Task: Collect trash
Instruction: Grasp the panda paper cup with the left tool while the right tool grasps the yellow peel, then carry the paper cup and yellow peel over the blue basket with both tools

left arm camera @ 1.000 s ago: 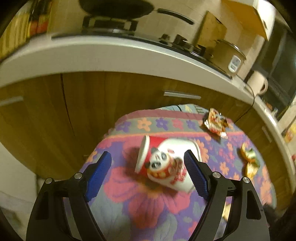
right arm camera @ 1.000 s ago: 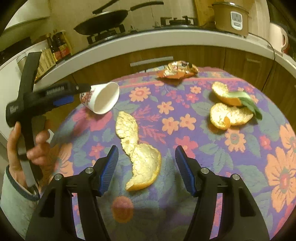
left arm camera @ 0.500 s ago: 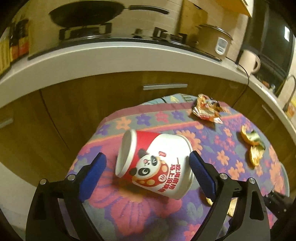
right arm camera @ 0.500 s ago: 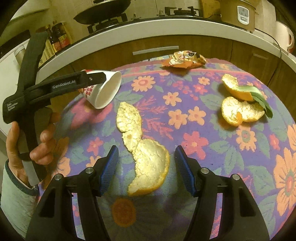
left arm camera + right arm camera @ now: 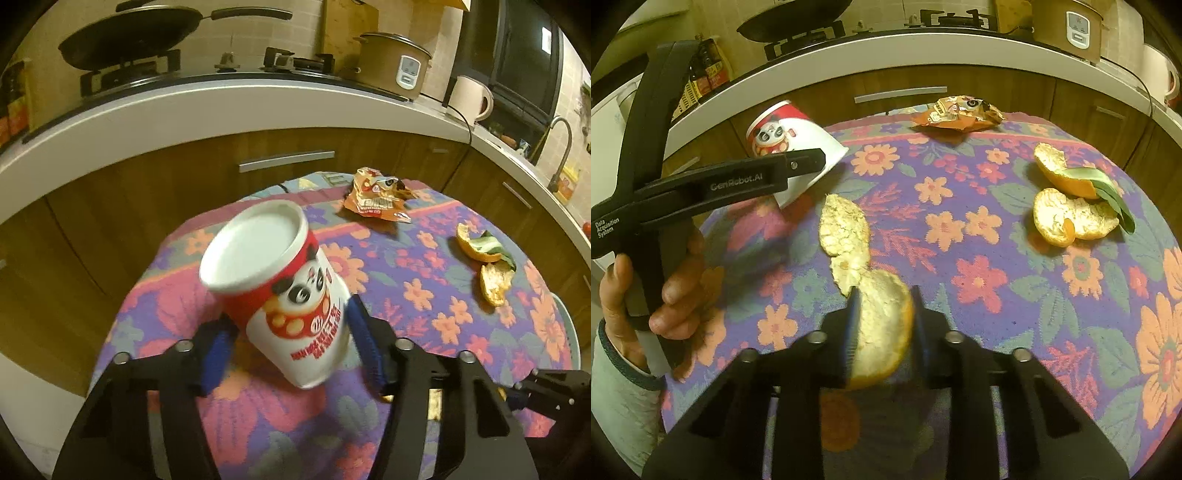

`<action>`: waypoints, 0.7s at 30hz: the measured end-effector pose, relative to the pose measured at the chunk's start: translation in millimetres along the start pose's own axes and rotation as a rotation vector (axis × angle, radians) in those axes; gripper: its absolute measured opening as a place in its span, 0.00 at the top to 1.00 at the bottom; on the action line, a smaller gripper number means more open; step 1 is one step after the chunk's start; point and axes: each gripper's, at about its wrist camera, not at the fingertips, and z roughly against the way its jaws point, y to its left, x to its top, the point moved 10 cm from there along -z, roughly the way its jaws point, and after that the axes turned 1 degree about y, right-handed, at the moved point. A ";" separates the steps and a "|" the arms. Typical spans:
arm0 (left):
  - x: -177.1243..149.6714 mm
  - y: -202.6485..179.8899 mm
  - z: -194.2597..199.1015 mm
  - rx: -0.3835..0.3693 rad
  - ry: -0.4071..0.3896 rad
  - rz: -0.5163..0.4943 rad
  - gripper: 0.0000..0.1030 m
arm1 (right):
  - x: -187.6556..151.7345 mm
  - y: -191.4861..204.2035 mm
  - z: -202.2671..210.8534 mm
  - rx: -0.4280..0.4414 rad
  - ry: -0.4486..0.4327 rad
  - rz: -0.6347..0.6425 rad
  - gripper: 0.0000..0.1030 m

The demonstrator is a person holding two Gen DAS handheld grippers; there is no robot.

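My left gripper (image 5: 291, 339) is shut on a red and white panda paper cup (image 5: 280, 291) and holds it tilted above the flowered tablecloth (image 5: 424, 295). The cup also shows in the right wrist view (image 5: 790, 147), behind the left gripper's black body (image 5: 713, 184). My right gripper (image 5: 886, 325) is shut on the near end of a long orange peel (image 5: 864, 277) that lies on the cloth. Two more orange peels with a green leaf (image 5: 1075, 206) lie at the right. A crumpled orange snack wrapper (image 5: 956, 114) lies at the table's far edge.
The round table stands in front of wooden kitchen cabinets (image 5: 288, 162) under a white counter. A wok (image 5: 129, 33), a rice cooker (image 5: 395, 70) and a kettle (image 5: 471, 98) stand on the counter. A hand (image 5: 665, 280) holds the left gripper's handle.
My left gripper closed on the lying cup and lifted it, tipping its base upward. My right gripper closed on the long orange peel.
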 end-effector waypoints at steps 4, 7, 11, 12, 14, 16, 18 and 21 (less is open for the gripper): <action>0.1 -3.0 2.6 -0.011 -0.024 0.002 0.57 | -0.1 2.5 4.0 0.005 -0.014 0.009 0.93; 1.5 -6.9 10.2 -0.030 -0.045 0.003 0.59 | 0.4 2.9 9.4 -0.002 -0.034 0.014 0.95; 4.1 -19.2 24.3 -0.052 -0.072 -0.014 0.61 | -2.1 -5.1 21.5 -0.023 -0.061 0.012 0.95; 4.3 -24.9 29.0 -0.064 -0.079 -0.019 0.61 | -2.8 -11.4 28.5 -0.037 -0.076 0.002 0.95; 4.1 -36.9 36.7 -0.085 -0.087 -0.032 0.62 | -3.6 -22.3 42.0 -0.038 -0.102 -0.025 0.95; 4.3 -54.7 45.3 -0.106 -0.099 -0.058 0.62 | -4.6 -36.0 57.5 -0.045 -0.131 -0.056 0.95; 4.1 -74.0 51.2 -0.129 -0.105 -0.080 0.62 | -6.9 -51.6 74.7 -0.062 -0.161 -0.079 0.95; 4.7 -106.9 57.3 -0.176 -0.110 -0.107 0.62 | -12.9 -76.0 98.6 -0.086 -0.196 -0.126 0.95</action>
